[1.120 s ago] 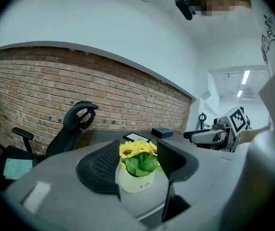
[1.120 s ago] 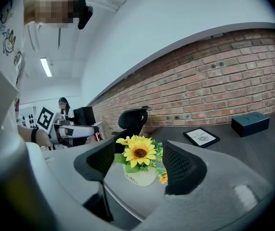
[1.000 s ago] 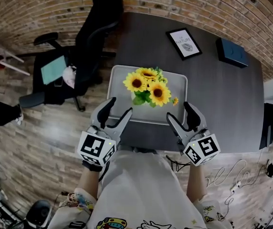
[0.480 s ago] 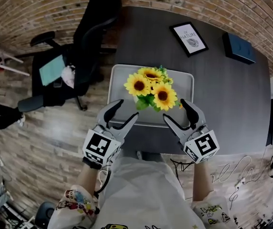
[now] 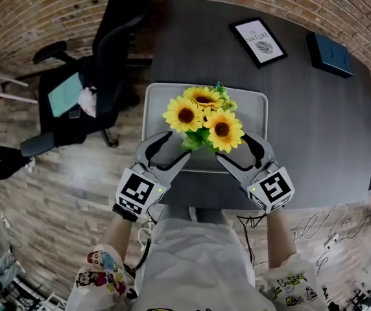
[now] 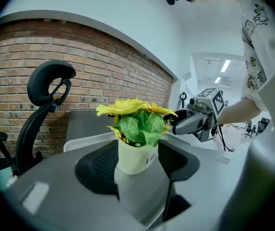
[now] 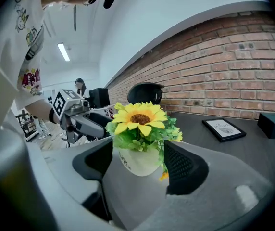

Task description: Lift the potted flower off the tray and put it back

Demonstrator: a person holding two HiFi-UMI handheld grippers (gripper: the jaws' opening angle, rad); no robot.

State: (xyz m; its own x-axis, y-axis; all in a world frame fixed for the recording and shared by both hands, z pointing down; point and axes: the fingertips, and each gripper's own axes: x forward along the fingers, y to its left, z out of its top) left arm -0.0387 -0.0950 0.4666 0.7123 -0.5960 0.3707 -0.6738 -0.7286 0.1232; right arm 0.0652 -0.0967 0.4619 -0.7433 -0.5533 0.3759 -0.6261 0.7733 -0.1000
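A white pot of yellow sunflowers [image 5: 205,116] stands on the pale grey tray [image 5: 156,105] on the dark table. My left gripper [image 5: 172,146] is at the tray's near edge, left of the flowers, and is open. The right gripper [image 5: 235,149] mirrors it on the right, open, its jaws having just been opening a little wider. In the left gripper view the pot [image 6: 136,153] shows upright between my jaws' black pads [image 6: 96,165], apart from both. In the right gripper view the pot [image 7: 138,160] is likewise framed by the pads [image 7: 181,165], untouched. The flowers hide the pot from above.
A framed print [image 5: 258,41] and a dark blue box [image 5: 331,54] lie at the far right of the dark table [image 5: 315,128]. A black office chair [image 5: 107,50] stands left of the table. The table's front edge runs just under my grippers.
Both grippers have come down and forward towards the pot. Their tips now reach the tray's near edge on either side of the flowers.
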